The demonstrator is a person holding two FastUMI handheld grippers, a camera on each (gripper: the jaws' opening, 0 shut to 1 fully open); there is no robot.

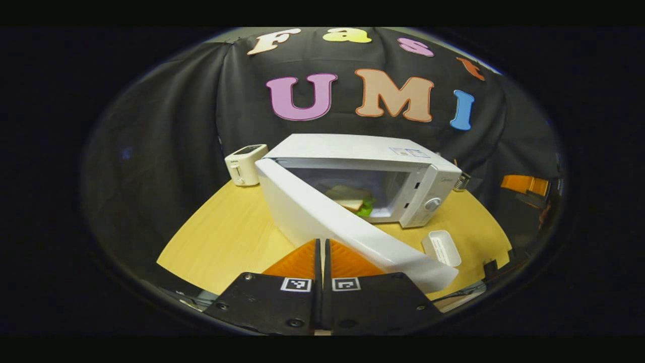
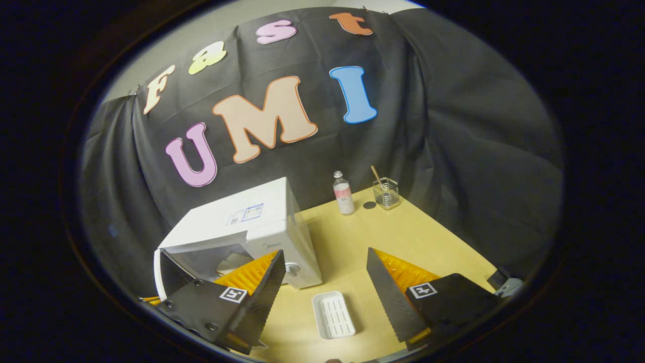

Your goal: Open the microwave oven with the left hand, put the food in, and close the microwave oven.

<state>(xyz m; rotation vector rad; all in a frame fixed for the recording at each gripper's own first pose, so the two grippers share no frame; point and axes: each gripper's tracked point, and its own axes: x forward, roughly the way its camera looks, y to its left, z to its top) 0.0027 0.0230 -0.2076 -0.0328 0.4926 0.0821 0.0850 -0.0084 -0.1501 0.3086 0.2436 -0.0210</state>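
Standing half-open, the white microwave [image 1: 352, 166] holds a sandwich [image 1: 352, 197]; left tongs [image 1: 322, 252] closed, right tongs [image 2: 325, 272] spread.

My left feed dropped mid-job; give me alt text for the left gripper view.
The white microwave stands on the wooden table, its door ajar and a sandwich inside. The left gripper, fingers together, sits at the door's outer face; toaster left, white tray right.

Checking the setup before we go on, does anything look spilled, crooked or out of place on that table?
Nothing spilled or damaged. The microwave door stands open with the sandwich inside, as the task expects. The white tray lies empty in front of it; the bottle stands upright.
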